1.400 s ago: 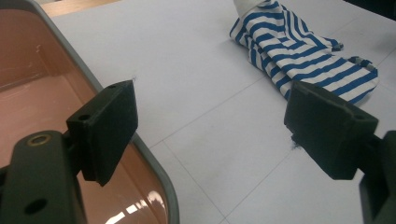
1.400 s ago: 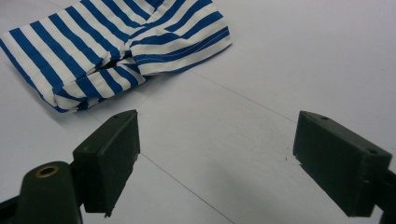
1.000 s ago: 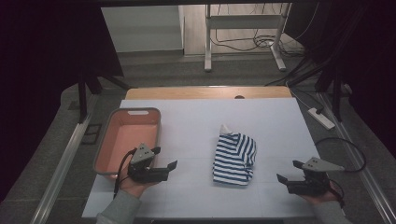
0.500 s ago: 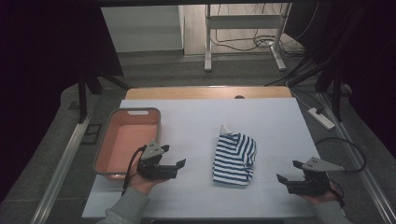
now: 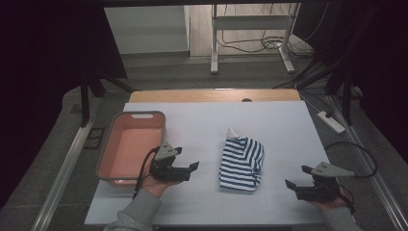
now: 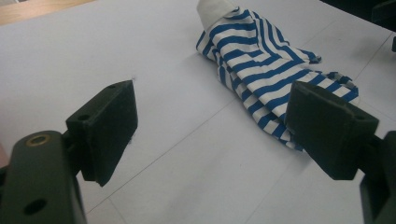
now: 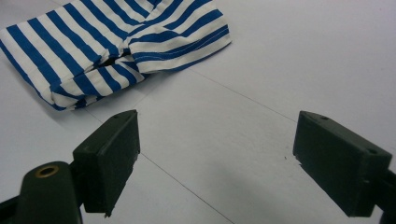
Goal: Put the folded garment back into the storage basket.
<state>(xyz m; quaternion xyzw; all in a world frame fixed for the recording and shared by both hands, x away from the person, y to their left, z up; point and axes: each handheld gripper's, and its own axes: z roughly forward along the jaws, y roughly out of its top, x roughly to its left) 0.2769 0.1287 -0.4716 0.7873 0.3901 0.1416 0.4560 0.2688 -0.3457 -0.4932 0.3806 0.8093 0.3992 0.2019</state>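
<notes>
Your left gripper [image 5: 188,168] hovering wide open, empty, pointing at the striped blue-and-white garment [image 5: 241,162], your right gripper [image 5: 299,179] resting open, empty, well apart from it

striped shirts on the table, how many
1: the folded blue-and-white striped shirt lies mid-table, between the pink tub and the right tool. Nothing seems hidden.

High cam overhead; gripper cams close.

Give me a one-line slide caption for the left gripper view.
Open left gripper faces the folded striped garment on the white table cover.
</notes>
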